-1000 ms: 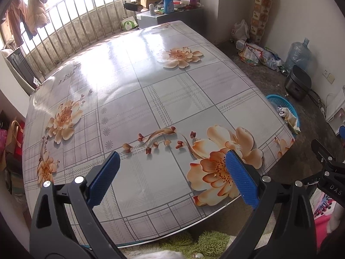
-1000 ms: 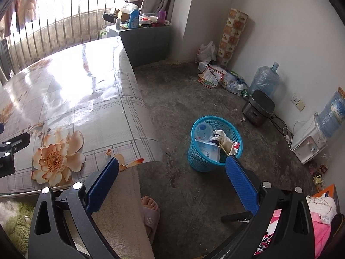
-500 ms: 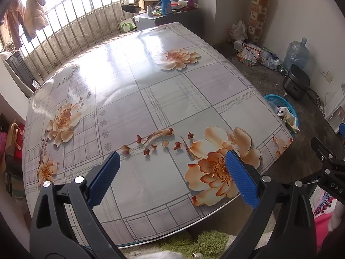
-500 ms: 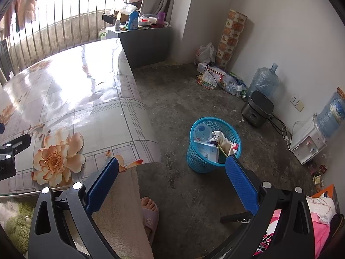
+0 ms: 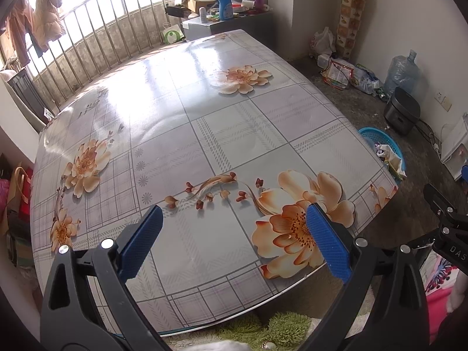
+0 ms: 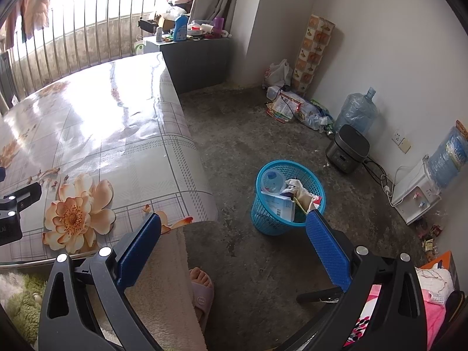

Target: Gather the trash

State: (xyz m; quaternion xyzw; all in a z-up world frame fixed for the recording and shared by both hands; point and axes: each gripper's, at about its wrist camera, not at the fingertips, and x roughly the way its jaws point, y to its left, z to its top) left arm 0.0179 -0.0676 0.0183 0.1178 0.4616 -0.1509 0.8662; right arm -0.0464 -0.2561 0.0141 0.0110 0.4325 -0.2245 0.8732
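- Trash (image 6: 288, 196) heaped in blue basket (image 6: 264, 222) on concrete floor (image 6: 251, 137), right of counter (image 6: 96, 134); includes clear plastic container, white-and-blue carton, crumpled white wrapper.
- Same basket (image 5: 380, 136) seen from left wrist view just past far-right counter edge, partly hidden behind it.
- Left gripper (image 5: 234, 241) held above near edge of counter (image 5: 222, 134), pointing forward across floral oilcloth; blue pads spread wide, nothing between them.
- Right gripper (image 6: 234, 245) held beyond near-right counter corner, aimed down and forward at floor; jaws released and empty, right pad overlapping near rim of basket in view, not shown touching.
- Part of right gripper visible at right edge of left wrist view; part of left gripper at left edge of right wrist view, over counter.
- Both grippers side by side, level, well apart from basket.
- Foot in slipper (image 6: 201, 295) on floor below right gripper, beside pale cloth hanging under counter corner.
- Rice cooker (image 6: 346, 152), water bottle (image 6: 355, 111) and loose bags against far-right wall.
- Cluttered cabinet (image 6: 193, 55) at far end of counter, by railing.
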